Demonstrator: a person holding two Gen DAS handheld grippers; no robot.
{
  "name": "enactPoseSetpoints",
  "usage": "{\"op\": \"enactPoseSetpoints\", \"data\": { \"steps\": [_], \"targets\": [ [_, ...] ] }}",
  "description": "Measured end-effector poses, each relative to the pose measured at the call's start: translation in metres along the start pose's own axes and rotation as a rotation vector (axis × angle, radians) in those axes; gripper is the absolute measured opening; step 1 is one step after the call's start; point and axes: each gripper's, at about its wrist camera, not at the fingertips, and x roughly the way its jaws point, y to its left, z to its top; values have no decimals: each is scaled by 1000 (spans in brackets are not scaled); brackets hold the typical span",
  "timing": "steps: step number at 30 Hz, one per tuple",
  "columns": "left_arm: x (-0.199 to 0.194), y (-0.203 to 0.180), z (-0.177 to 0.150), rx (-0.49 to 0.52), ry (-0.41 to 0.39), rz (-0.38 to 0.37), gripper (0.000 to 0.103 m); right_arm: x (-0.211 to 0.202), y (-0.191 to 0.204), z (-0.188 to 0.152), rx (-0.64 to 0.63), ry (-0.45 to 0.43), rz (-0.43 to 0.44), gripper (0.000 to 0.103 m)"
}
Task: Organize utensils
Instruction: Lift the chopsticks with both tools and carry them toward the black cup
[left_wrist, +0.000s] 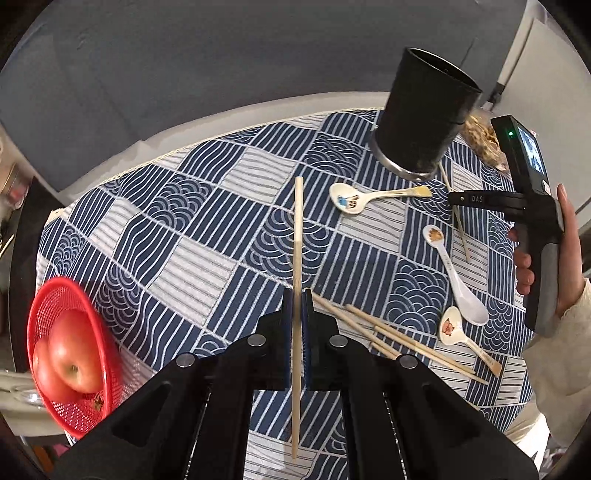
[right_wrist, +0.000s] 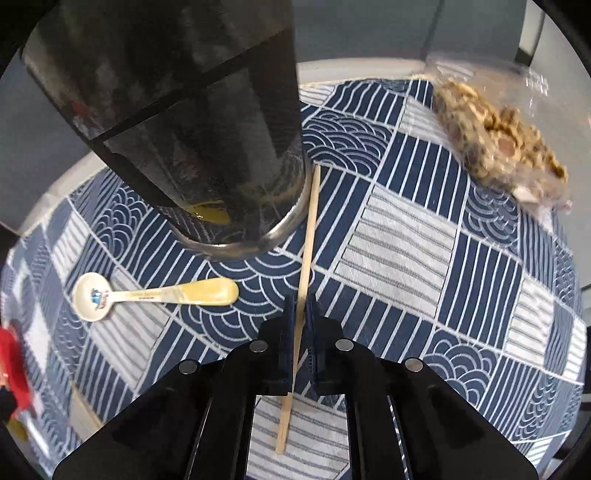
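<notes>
My left gripper (left_wrist: 296, 295) is shut on a pale wooden chopstick (left_wrist: 298, 229) that sticks out ahead of the fingers, above the blue patterned cloth. The black utensil holder (left_wrist: 424, 114) stands at the far right. Several more chopsticks (left_wrist: 402, 338) and three ceramic spoons (left_wrist: 347, 201) (left_wrist: 460, 277) (left_wrist: 452, 326) lie on the cloth to the right. In the right wrist view, my right gripper (right_wrist: 301, 299) is shut on another chopstick (right_wrist: 308, 236), whose far end lies beside the holder's (right_wrist: 207, 129) metal base. A spoon (right_wrist: 155, 295) lies to its left.
A red basket (left_wrist: 48, 402) with apples (left_wrist: 74, 354) sits at the cloth's left edge. A clear bag of snacks (right_wrist: 506, 136) lies at the far right. A person's hand (left_wrist: 569, 251) holds the right gripper (left_wrist: 456, 199) near the holder. The blue cloth (right_wrist: 406, 229) covers a white table.
</notes>
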Motion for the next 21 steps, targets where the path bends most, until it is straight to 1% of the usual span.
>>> {"op": "enactPoseSetpoints", "data": {
  "steps": [6, 9, 11, 15, 17, 21],
  "targets": [
    [3, -16, 8, -4, 8, -13, 5, -25, -33, -7, 40, -1, 55, 5],
    [2, -26, 11, -18, 13, -8, 5, -39, -43, -8, 30, -14, 64, 5],
    [2, -31, 13, -47, 21, 0, 5, -49, -50, -7, 11, -24, 79, 5],
    [-1, -45, 16, -96, 21, 15, 5, -66, -69, 5, -23, -47, 110, 5],
    [-5, -53, 19, -103, 16, 31, 5, -71, -78, 20, -34, -60, 129, 5],
    [-17, -72, 26, -142, -15, 57, 5, -95, -91, 31, -82, -106, 181, 5]
  ]
}}
